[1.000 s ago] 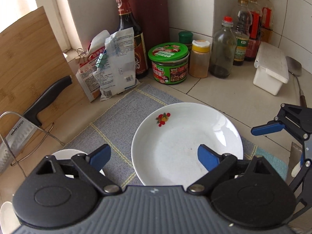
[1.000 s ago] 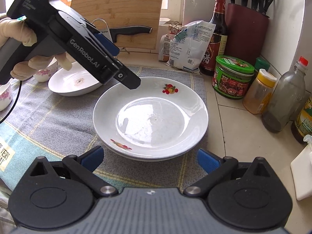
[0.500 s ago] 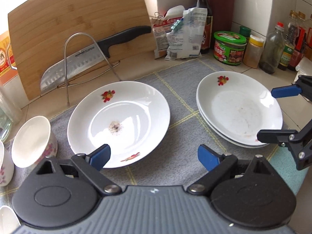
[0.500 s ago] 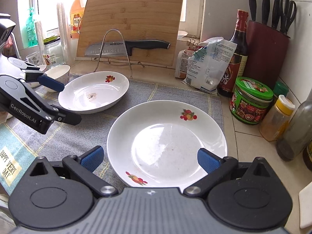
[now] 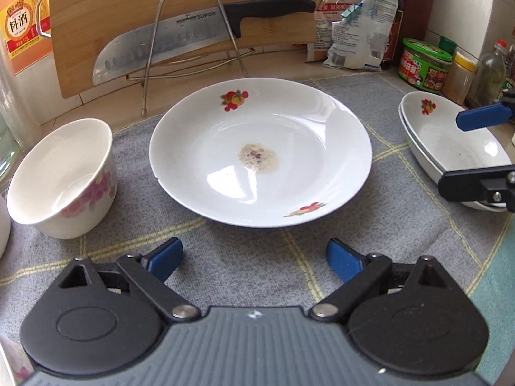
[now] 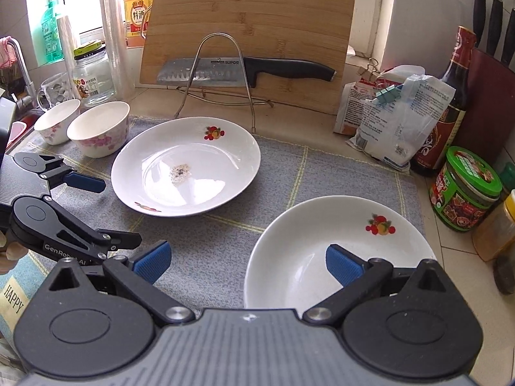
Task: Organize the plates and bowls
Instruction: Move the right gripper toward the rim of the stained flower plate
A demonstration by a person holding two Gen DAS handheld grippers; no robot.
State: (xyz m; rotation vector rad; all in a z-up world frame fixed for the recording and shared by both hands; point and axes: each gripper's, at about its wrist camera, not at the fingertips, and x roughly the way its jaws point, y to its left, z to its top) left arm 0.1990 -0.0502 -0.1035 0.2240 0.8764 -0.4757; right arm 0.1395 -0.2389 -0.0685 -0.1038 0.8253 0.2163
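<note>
A white plate with fruit prints and a speckled stain lies on the grey mat, straight ahead of my open, empty left gripper; it also shows in the right wrist view. A stack of two white plates lies at the right; in the right wrist view this stack is just under my open, empty right gripper. The right gripper hovers over the stack's near rim. A floral bowl stands left of the stained plate. Two such bowls show in the right wrist view. The left gripper is at the left there.
A cleaver on a wire rack leans against a bamboo board behind the plates. Packets, a sauce bottle, a green-lidded jar and a knife block stand at the right. Jars and bottles stand at the back left by the sink.
My left gripper has swung left, away from the plate stack, and now faces the stained plate. My right gripper has drawn back and turned left; the stack sits lower right in its view.
</note>
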